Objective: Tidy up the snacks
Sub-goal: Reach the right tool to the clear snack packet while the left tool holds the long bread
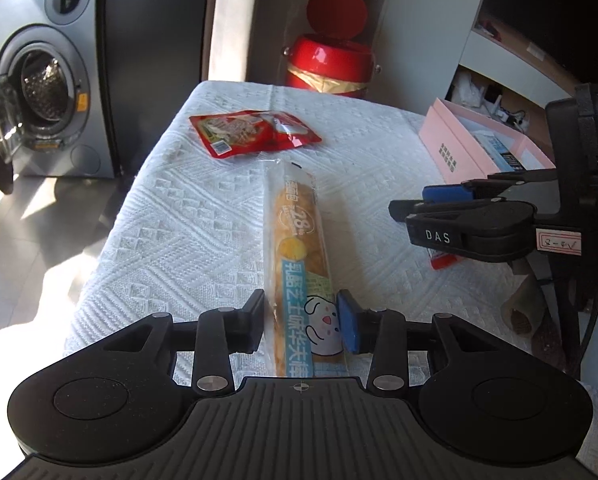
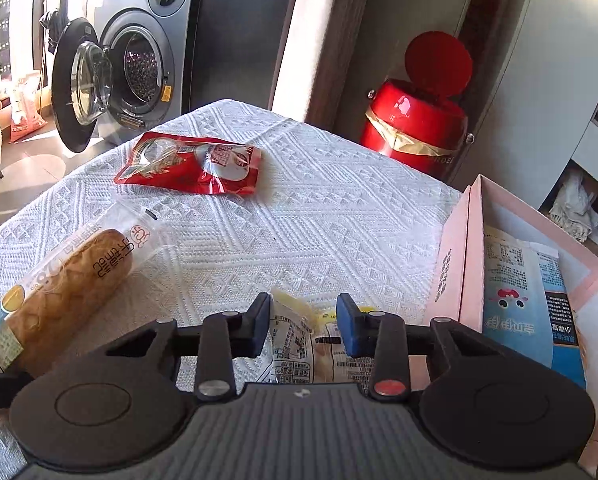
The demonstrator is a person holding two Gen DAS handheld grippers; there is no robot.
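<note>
A long bread stick packet (image 1: pixel 295 248) lies lengthwise on the white cloth. My left gripper (image 1: pixel 301 324) is shut on its near end, pads against both sides. In the right wrist view the same packet (image 2: pixel 71 276) lies at the left. My right gripper (image 2: pixel 303 328) is shut on a small yellow-and-white snack packet (image 2: pixel 299 344) next to the pink box (image 2: pixel 451 276). From the left wrist view the right gripper (image 1: pixel 407 204) sits at the right, low over the cloth. A red snack pouch (image 1: pixel 251 132) (image 2: pixel 191 168) lies farther back.
The pink box (image 1: pixel 447 148) stands open at the table's right edge with a blue packet (image 2: pixel 527 300) inside. Beyond the table are a washing machine (image 2: pixel 139 64) with its door open and a red bin (image 2: pixel 415 132). The white cloth (image 1: pixel 179 220) drops off at the left.
</note>
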